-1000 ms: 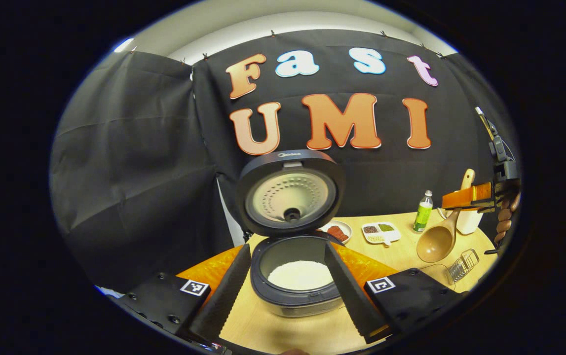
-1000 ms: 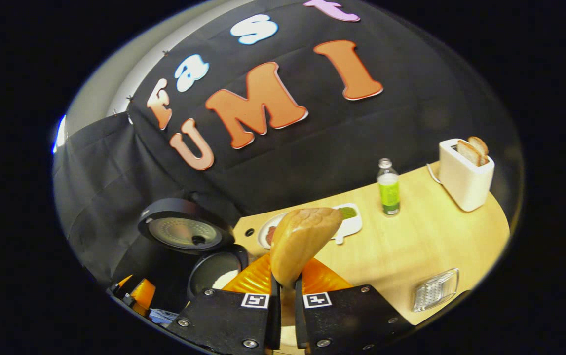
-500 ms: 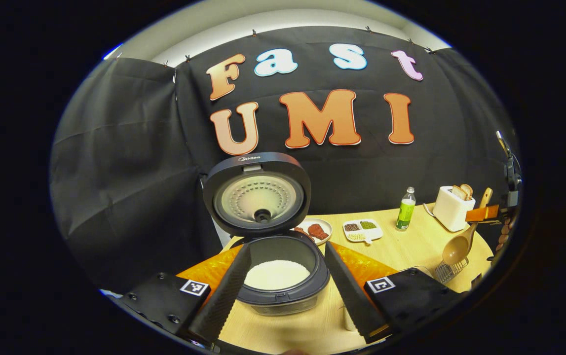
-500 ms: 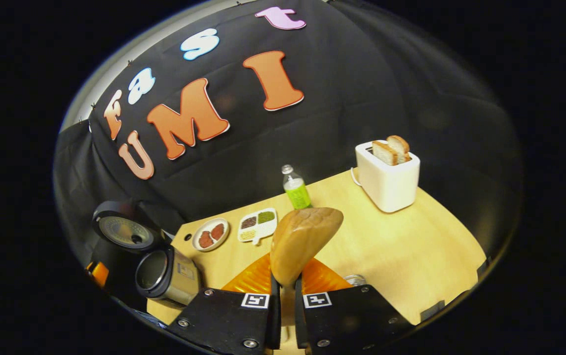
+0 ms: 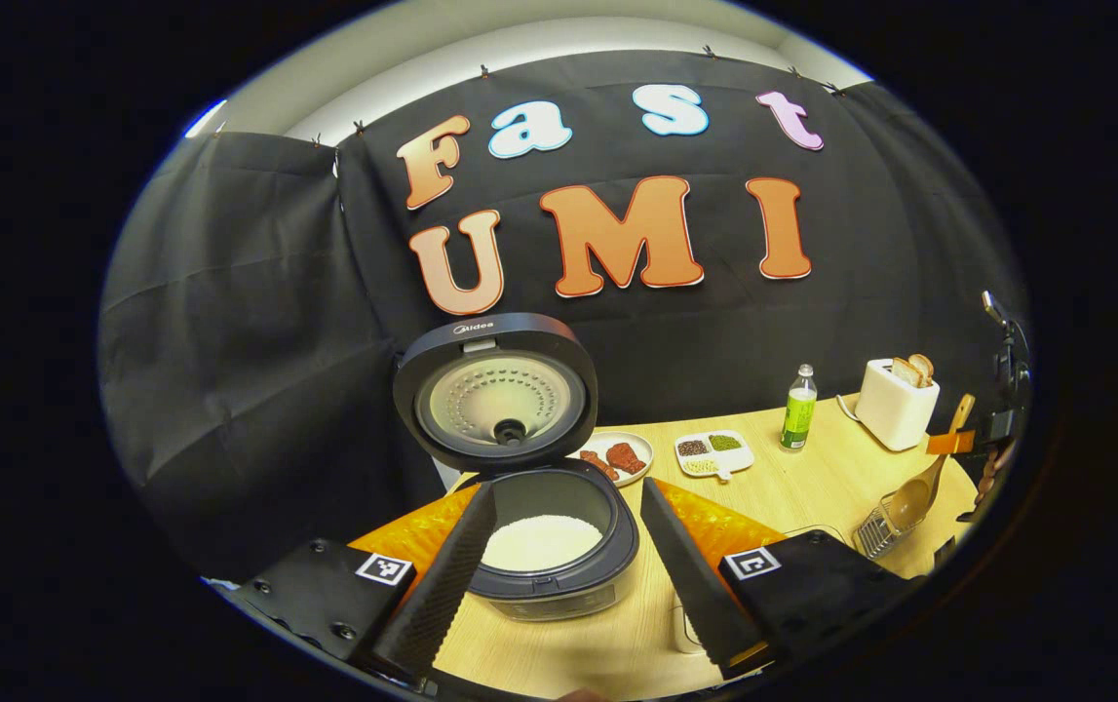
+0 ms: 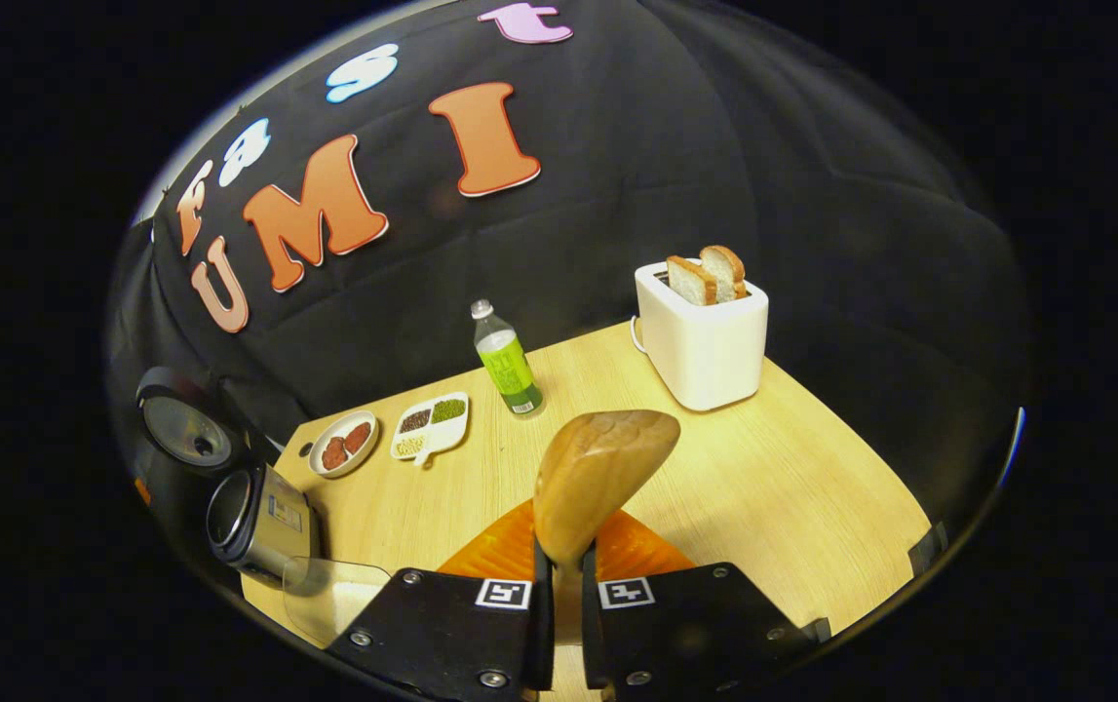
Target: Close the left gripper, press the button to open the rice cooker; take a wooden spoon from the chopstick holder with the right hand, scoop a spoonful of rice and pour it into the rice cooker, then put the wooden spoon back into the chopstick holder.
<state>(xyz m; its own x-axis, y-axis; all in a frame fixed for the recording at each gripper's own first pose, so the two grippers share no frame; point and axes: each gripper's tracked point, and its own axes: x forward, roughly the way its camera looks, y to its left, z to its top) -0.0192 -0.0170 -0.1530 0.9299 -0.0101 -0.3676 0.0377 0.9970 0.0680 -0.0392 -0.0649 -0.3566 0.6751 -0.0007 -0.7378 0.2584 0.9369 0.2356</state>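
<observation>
The right gripper clamps the wooden spoon, the left gripper gapes before the open rice cooker; risk: the spoon catching the wire chopstick holder.

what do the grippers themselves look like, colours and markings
Both match: the left gripper has long black ridged fingers on black bolted blocks, each with a white square tag, and orange ribbed parts behind. The right gripper shows the same black blocks, tags, silver screws and orange.
</observation>
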